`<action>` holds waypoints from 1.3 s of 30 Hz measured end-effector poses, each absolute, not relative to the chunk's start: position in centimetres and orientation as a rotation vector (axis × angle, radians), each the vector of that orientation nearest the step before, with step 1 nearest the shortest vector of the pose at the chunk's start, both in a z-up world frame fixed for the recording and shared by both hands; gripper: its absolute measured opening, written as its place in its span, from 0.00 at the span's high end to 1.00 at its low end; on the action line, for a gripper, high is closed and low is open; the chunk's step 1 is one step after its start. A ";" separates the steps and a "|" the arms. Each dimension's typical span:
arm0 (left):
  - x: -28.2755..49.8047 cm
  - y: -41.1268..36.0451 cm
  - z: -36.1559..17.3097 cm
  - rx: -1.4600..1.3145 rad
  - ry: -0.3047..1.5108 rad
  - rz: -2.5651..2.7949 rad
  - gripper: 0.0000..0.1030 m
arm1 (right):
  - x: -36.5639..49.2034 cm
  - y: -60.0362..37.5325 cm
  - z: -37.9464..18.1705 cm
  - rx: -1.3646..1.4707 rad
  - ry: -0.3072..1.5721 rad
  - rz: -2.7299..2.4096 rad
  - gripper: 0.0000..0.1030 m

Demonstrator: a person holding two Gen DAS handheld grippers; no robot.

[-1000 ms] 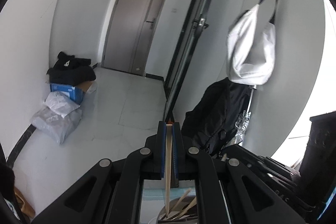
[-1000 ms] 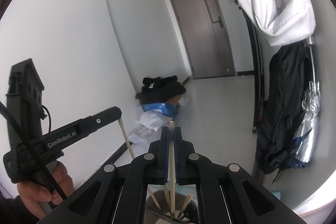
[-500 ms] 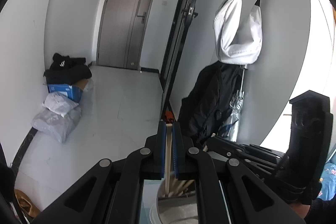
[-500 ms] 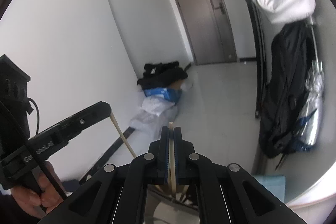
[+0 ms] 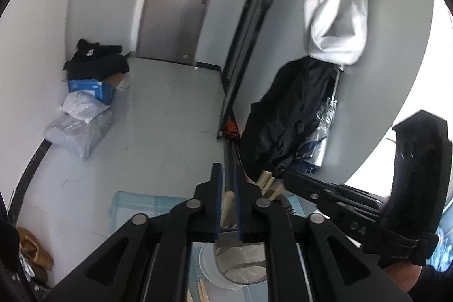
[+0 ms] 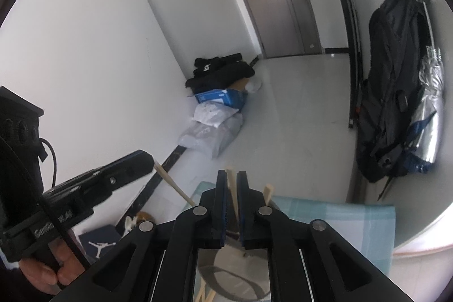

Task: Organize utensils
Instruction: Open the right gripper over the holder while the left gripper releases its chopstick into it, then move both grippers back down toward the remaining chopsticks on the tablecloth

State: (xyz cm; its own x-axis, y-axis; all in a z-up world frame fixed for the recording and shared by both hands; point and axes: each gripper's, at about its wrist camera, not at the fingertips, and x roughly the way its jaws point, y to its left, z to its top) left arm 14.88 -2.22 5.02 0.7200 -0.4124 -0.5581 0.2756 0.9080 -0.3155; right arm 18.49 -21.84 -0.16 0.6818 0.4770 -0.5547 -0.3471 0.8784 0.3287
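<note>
Pale wood: the left chopstick [image 5: 228,204] stands steeply between the jaws of the left gripper [image 5: 228,174]. Its top is just below the fingertips and its lower end points down into the round grey holder [image 5: 243,265] directly underneath. The jaws have just been opening. A sliver of gap shows on each side of the stick, so the pads look to be off it, parted only slightly.

The right chopstick [image 6: 232,188] is in the same position in the right gripper [image 6: 232,177]. It leans a little inside a narrow gap, with its lower end heading into the holder [image 6: 215,271]. Those jaws have also just been opening, and the stick sits loose between them.

More chopsticks [image 5: 266,180] already stand in the holder on its far right side. The holder sits on a teal checked cloth [image 5: 136,205], and a few loose sticks [image 5: 202,293] lie on the cloth at its near edge.

Both tools are equally close and meet over the same mouth, the left coming in from the left and the right from the right. The holder lies below and slightly nearer than each set of fingertips, and each stick's long axis runs nearly along the drop line. My judgement is that the coming move is a release. After that, each tool should back out up and away, without nudging the leaning sticks.
</note>
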 end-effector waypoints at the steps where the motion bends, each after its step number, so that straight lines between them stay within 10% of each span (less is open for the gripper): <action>1: 14.8 -1.8 5.1 -0.235 0.669 -0.367 0.81 | 18.2 -22.1 0.0 0.208 0.674 0.463 0.91; 4: 14.2 -0.6 5.4 -0.274 0.657 -0.304 0.51 | 17.3 -22.8 0.6 0.222 0.655 0.444 0.82; 16: 10.2 0.1 6.2 -0.257 0.614 -0.198 0.19 | 11.9 -24.6 2.1 0.235 0.581 0.387 0.63; 39: 2.7 -0.1 4.2 -0.168 0.546 -0.096 0.01 | 2.1 -23.2 -0.4 0.128 0.504 0.378 0.26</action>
State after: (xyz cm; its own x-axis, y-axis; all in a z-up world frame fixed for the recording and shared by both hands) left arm 2.70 -0.13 4.20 0.8508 -0.1352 -0.5079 0.0463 0.9819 -0.1838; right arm 2.11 -23.23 -0.43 0.8083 0.3840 -0.4463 -0.3217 0.9229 0.2114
